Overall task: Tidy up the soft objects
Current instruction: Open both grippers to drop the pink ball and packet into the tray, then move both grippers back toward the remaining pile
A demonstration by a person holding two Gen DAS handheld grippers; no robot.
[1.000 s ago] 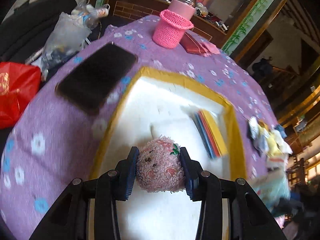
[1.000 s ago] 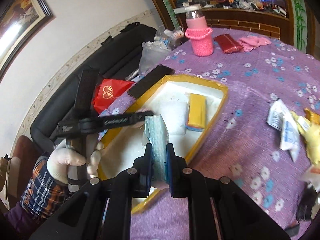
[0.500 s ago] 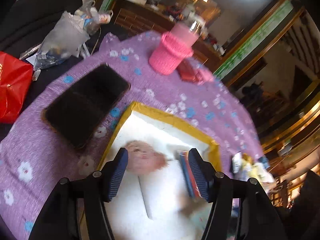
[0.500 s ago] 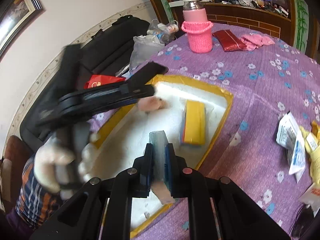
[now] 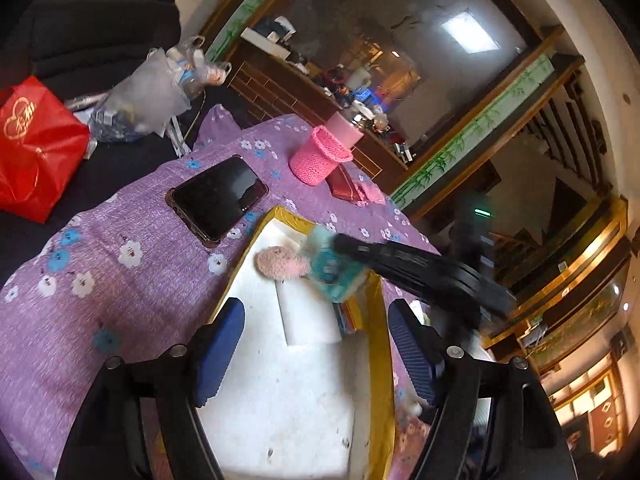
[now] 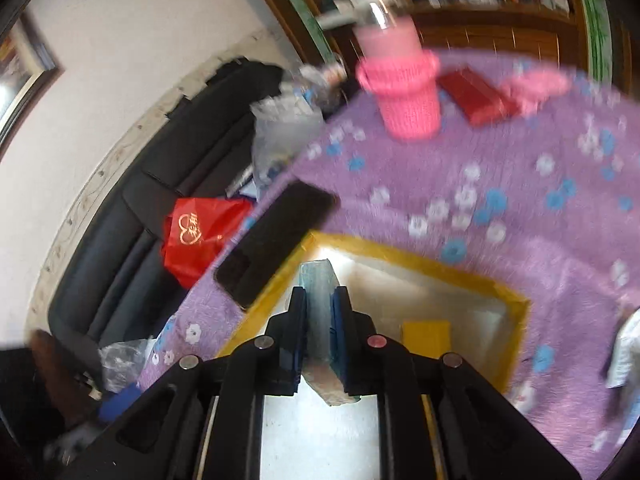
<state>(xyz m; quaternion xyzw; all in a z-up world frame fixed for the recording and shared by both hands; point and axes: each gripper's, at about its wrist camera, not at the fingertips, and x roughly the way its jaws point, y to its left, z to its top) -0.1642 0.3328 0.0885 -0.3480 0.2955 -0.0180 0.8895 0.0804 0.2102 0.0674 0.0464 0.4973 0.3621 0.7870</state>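
Observation:
A pink fuzzy soft toy (image 5: 280, 265) lies in the far corner of the white foam tray with yellow tape rim (image 5: 378, 344). My left gripper (image 5: 316, 344) is open and empty, pulled back above the tray's near part. My right gripper (image 6: 319, 320) is shut on a teal soft packet (image 6: 318, 304) and holds it over the tray's far corner; in the left wrist view the packet (image 5: 334, 270) sits right beside the pink toy. A white pad (image 5: 308, 316) and a yellow stack (image 6: 426, 334) lie in the tray (image 6: 516, 332).
A black phone (image 5: 218, 198) lies on the purple flowered cloth left of the tray. A pink knitted bottle holder (image 5: 322, 156) and a red wallet (image 6: 476, 98) stand further back. A red bag (image 5: 32, 148) and a clear plastic bag (image 5: 144, 100) lie on the dark sofa at left.
My left gripper let go of the pink toy in the tray and drew back, open. My right gripper carried the teal packet forward to the tray's far corner beside the toy.

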